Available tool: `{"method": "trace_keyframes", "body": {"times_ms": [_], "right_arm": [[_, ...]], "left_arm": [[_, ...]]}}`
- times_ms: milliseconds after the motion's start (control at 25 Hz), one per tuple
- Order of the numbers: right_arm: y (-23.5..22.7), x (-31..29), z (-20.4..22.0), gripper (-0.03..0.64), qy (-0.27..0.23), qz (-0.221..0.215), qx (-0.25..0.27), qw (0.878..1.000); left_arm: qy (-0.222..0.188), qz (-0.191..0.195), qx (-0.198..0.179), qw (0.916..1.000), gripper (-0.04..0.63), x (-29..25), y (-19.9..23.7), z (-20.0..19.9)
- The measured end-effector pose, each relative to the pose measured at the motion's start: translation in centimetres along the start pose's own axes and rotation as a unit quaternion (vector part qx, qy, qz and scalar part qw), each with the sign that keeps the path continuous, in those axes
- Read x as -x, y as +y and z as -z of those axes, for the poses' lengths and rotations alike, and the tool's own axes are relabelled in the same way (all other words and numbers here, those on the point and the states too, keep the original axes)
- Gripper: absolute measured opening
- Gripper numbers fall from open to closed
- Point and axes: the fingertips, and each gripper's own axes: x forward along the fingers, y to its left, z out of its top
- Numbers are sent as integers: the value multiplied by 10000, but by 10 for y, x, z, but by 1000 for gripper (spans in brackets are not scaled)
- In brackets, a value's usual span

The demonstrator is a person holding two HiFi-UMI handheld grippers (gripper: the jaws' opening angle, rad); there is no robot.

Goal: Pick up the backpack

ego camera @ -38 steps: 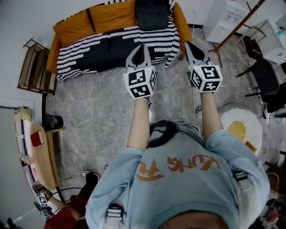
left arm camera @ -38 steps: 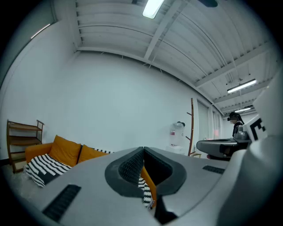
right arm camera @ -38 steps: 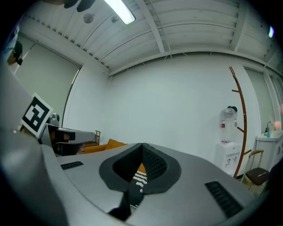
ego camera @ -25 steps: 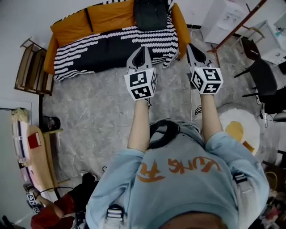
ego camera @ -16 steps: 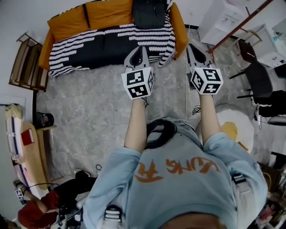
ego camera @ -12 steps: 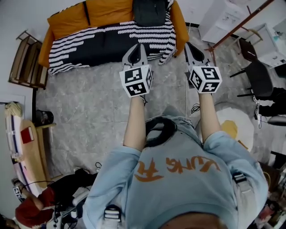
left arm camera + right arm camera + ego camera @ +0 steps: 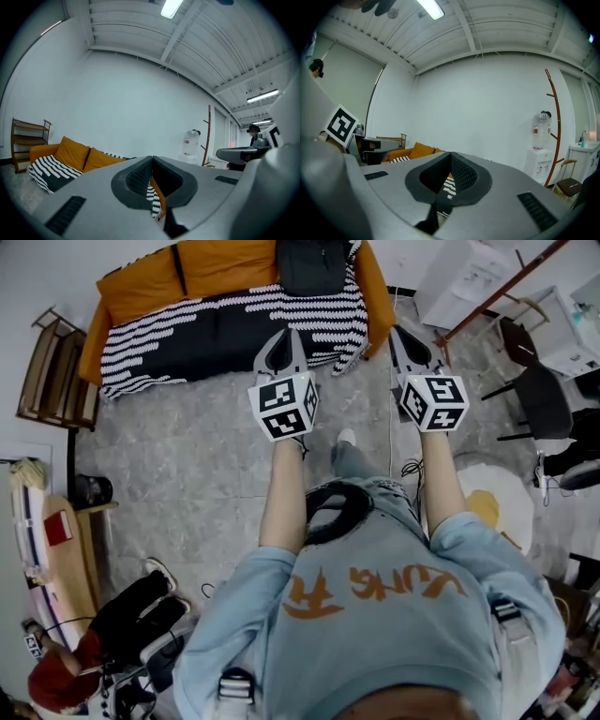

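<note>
With my left gripper [image 7: 284, 352] and right gripper [image 7: 410, 348] closed and empty, the backpack [image 7: 313, 265] sits untouched on the far sofa [image 7: 150, 292].

Open floor [image 7: 187, 456] runs to the sofa [image 7: 225, 263]; a coat stand [image 7: 487, 300] stands at the right.

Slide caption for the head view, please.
Person faces an orange sofa with a black backpack on it, left gripper and right gripper shut, empty.
</note>
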Motion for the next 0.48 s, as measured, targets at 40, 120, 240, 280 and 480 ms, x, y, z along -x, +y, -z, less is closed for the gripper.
{"method": "trace_keyframes", "body": {"times_ms": [40, 120, 240, 280, 480], "right_arm": [[0, -3, 0, -2, 0, 7, 7, 10000], [0, -10, -1, -2, -26, 2, 4, 10000], [-6, -19, -6, -2, -137, -44, -23, 9999], [-8, -23, -7, -2, -171, -73, -26, 9998], [-28, -48, -6, -2, -263, -165, -149, 9994]], "left_arm": [[-3, 9, 12, 10000, 20, -3, 3, 0], [-14, 8, 21, 10000, 20, -7, 8, -1], [-65, -27, -38, 10000, 20, -15, 11, -5], [-82, -48, -60, 9999, 20, -19, 12, -6], [-152, -146, -180, 9996, 20, -46, 17, -15]]}}
